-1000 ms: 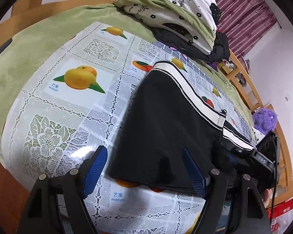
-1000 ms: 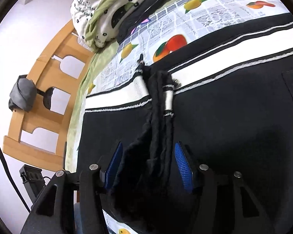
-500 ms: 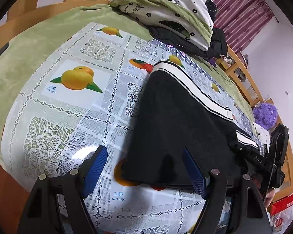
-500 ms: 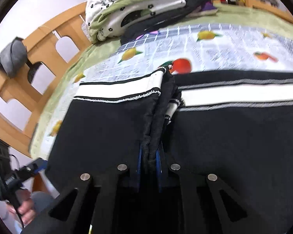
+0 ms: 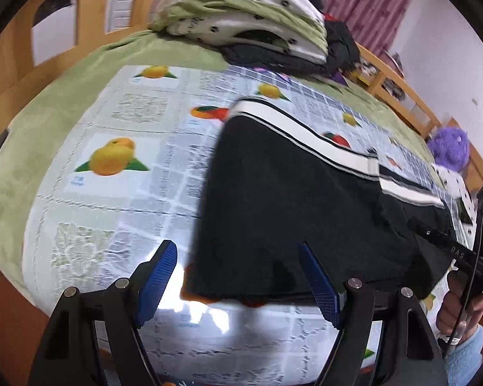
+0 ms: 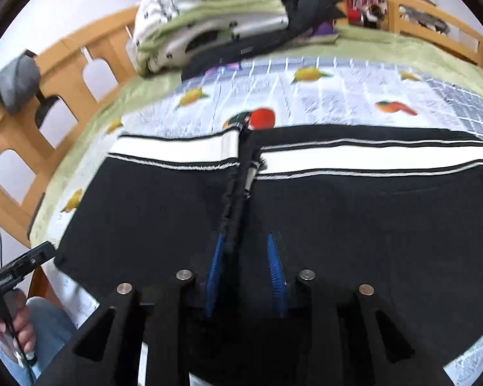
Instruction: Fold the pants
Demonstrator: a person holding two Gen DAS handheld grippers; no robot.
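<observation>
Black pants [image 5: 289, 199] with a white side stripe lie flat on the fruit-print tablecloth [image 5: 119, 160]. My left gripper [image 5: 238, 276] is open and empty, its blue fingers straddling the near edge of the folded part. In the right wrist view the pants [image 6: 354, 212] fill the foreground, with a raised black fold ridge [image 6: 235, 199] running away from me. My right gripper [image 6: 246, 273] is partly open over the pants; the ridge lies against its left finger [image 6: 214, 273], not clamped.
A pile of white and green bedding [image 5: 248, 22] and dark clothes [image 6: 306, 0] sits at the far end of the bed. Wooden bed rails [image 6: 64, 64] run around the bed. A purple plush toy [image 5: 450, 148] lies at the right.
My right gripper was shut on the fold ridge half a second ago and has now opened. The left gripper stays open and has shifted slightly along the pants' edge.
</observation>
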